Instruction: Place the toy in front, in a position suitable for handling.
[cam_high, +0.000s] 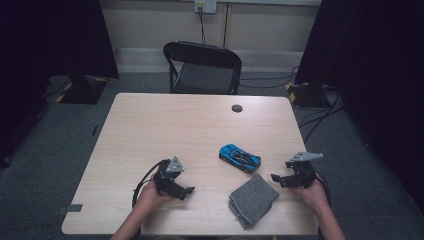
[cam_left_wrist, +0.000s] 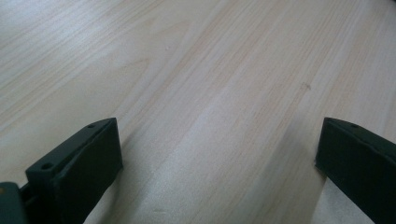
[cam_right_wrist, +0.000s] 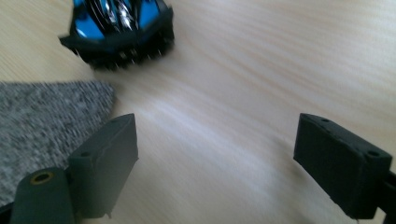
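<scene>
A blue and black toy car (cam_high: 239, 157) lies on the wooden table (cam_high: 165, 125), right of centre. Just in front of it rests a folded grey cloth (cam_high: 252, 199). My left gripper (cam_high: 189, 191) is held low over the table's front left, jaws wide apart over bare wood (cam_left_wrist: 219, 140). To the right of the cloth my right gripper (cam_high: 274, 178) is open too. Its own view looks past its jaws (cam_right_wrist: 217, 149) at the car's end (cam_right_wrist: 122, 32) ahead and the cloth's corner (cam_right_wrist: 46, 121) at left. Nothing is between either pair of jaws.
A small dark round disc (cam_high: 237, 108) lies near the table's far edge. A black folding chair (cam_high: 204, 67) stands behind the table. Black stands and cables sit on the grey carpet at both sides.
</scene>
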